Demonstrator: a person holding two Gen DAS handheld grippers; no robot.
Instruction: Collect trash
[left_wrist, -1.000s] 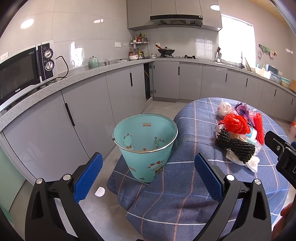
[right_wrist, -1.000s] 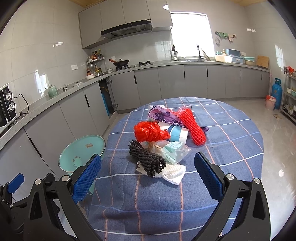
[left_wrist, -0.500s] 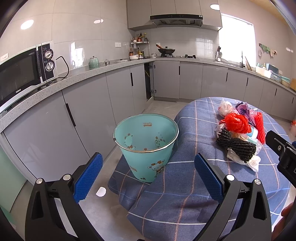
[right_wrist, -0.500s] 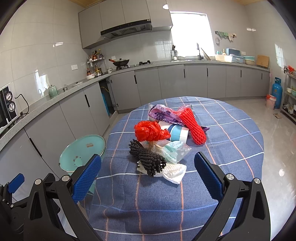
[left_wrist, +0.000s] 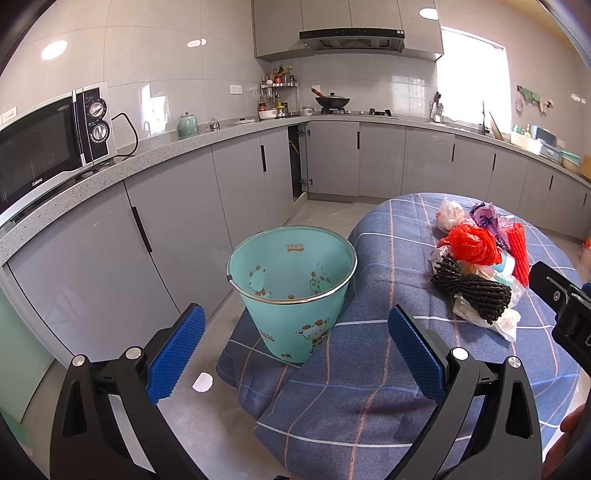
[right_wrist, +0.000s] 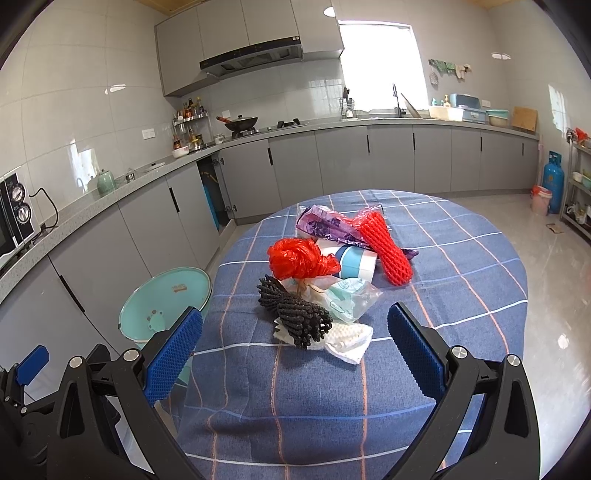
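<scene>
No piece of trash is held at this moment. The left gripper (left_wrist: 293, 345) is seen with its jaws spread wide and nothing between them, and the same is seen for the right gripper (right_wrist: 295, 345). So the step in hand is judged to be the approach before the first pick.

The trash is gathered in one heap on the blue checked tablecloth (right_wrist: 461, 266). In the right wrist view the heap is found at about 12 o'clock from the gripper, near but not touched. The closest pieces are the black mesh bundle (right_wrist: 295, 317) and the white foam net (right_wrist: 347, 341) under it. Behind them, toward 12 o'clock, the red plastic bag (right_wrist: 299, 260), a clear packet (right_wrist: 347, 299), a blue and white tub (right_wrist: 356, 262), the red foam sleeve (right_wrist: 386, 245) and a purple wrapper (right_wrist: 325, 223) are piled, each one touching its neighbours.

The teal bin (left_wrist: 291, 288) stands on the floor just beside the table edge, at about 12 o'clock in the left wrist view and at 9 o'clock in the right wrist view. It appears empty, so the task is judged to be at its beginning.

For the next move, the right gripper should probably be lowered over the black bundle and closed on it alone. Care is needed, because the foam net below could be dragged with it. Then the piece must be carried to 9 o'clock and released above the bin opening.
</scene>
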